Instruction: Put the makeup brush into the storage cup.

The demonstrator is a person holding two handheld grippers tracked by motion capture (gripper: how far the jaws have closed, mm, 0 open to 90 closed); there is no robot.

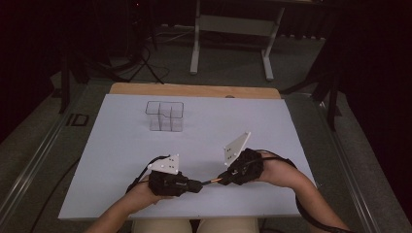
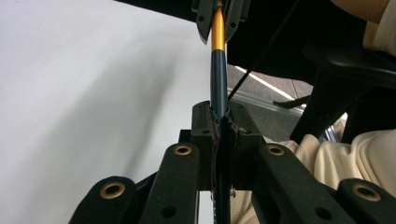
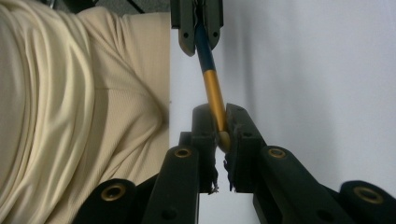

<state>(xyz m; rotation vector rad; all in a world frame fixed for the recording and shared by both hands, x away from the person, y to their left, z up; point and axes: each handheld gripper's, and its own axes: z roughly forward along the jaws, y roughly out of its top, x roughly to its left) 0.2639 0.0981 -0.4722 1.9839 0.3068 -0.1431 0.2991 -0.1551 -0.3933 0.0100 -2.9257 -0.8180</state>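
We see a pen with a dark blue barrel and gold end, above the white table at 6 o'clock. Our left gripper is clamped on the blue end, our right gripper on the gold end. A clear organizer sits at 12 o'clock.

Pen: dark blue barrel, gold/orange end section. Left gripper & right gripper: black, brass-coloured rivets, white-grey top plates. Table cover: plain pale lavender-white, no pattern. Table edge: tan wood. Organiser box: clear. Trousers: cream, fine rib.
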